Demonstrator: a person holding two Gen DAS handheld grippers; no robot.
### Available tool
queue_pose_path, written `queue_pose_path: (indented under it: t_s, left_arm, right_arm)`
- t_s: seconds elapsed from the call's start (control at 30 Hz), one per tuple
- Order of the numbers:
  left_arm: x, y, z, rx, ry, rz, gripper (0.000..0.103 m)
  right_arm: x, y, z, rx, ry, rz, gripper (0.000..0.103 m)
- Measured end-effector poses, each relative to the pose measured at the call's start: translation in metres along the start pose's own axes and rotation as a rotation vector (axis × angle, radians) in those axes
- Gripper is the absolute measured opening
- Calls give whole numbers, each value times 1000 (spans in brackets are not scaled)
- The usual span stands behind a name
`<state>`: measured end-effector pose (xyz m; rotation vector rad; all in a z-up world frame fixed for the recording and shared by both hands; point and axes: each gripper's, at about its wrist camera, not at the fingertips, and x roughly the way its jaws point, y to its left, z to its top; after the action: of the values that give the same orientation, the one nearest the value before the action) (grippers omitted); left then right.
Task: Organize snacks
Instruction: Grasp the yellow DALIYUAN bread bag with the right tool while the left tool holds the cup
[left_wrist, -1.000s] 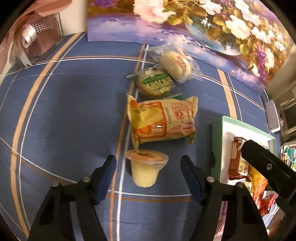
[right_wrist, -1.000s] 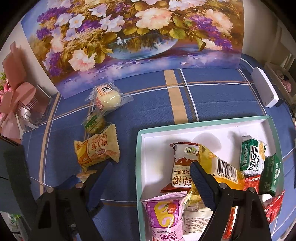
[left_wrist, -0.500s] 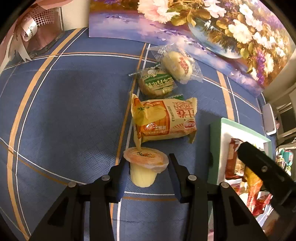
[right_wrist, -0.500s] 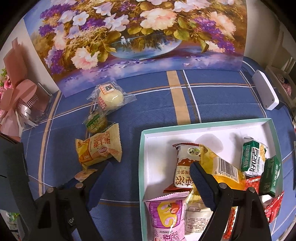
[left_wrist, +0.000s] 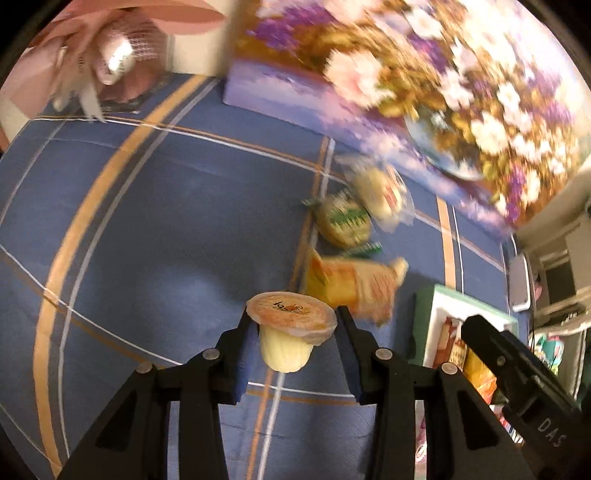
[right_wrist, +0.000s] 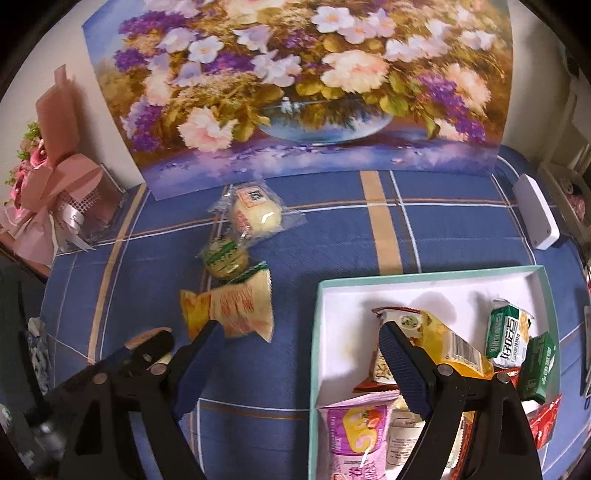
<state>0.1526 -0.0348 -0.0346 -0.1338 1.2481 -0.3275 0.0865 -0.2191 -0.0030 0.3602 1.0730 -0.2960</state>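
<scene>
My left gripper (left_wrist: 293, 332) is shut on a yellow jelly cup (left_wrist: 290, 334) with an orange foil lid and holds it above the blue cloth. Beyond it lie an orange snack bag (left_wrist: 354, 286), a green-labelled round cake (left_wrist: 343, 221) and a wrapped pale bun (left_wrist: 380, 188). The same three lie in the right wrist view: bag (right_wrist: 236, 308), cake (right_wrist: 223, 256), bun (right_wrist: 256, 216). My right gripper (right_wrist: 295, 358) is open and empty over the left edge of the teal-rimmed white tray (right_wrist: 428, 275), which holds several snack packs. The left gripper shows at the right wrist view's lower left (right_wrist: 147, 354).
A flower painting (right_wrist: 295, 85) stands along the back of the blue plaid cloth (left_wrist: 166, 221). A pink ribboned bouquet (right_wrist: 62, 195) stands at the far left. A white box (right_wrist: 535, 214) lies at the far right, beyond the tray.
My left gripper closed on the jelly cup and lifted it off the cloth, with the view tilting up. My right gripper stayed open and shifted slightly forward.
</scene>
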Motion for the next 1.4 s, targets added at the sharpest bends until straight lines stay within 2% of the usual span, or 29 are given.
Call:
queue_pose_path:
  t_s: [0.4,0.93,1.17,1.4]
  left_arm:
    - [-11,38,12,-105,-41,-9,43]
    - [6,68,17,-185,-17,5,43]
    - [12,69,16,-194,-8,1,43]
    - [17,69,17,-197,1,1,43]
  right_arm:
    - [42,36,11,-35,117,72,88]
    - [102,78,14,-124,220,-3,88]
    - [119,88,16,-157,217,-63,88]
    - [126,92,19,-172,213,-84,88]
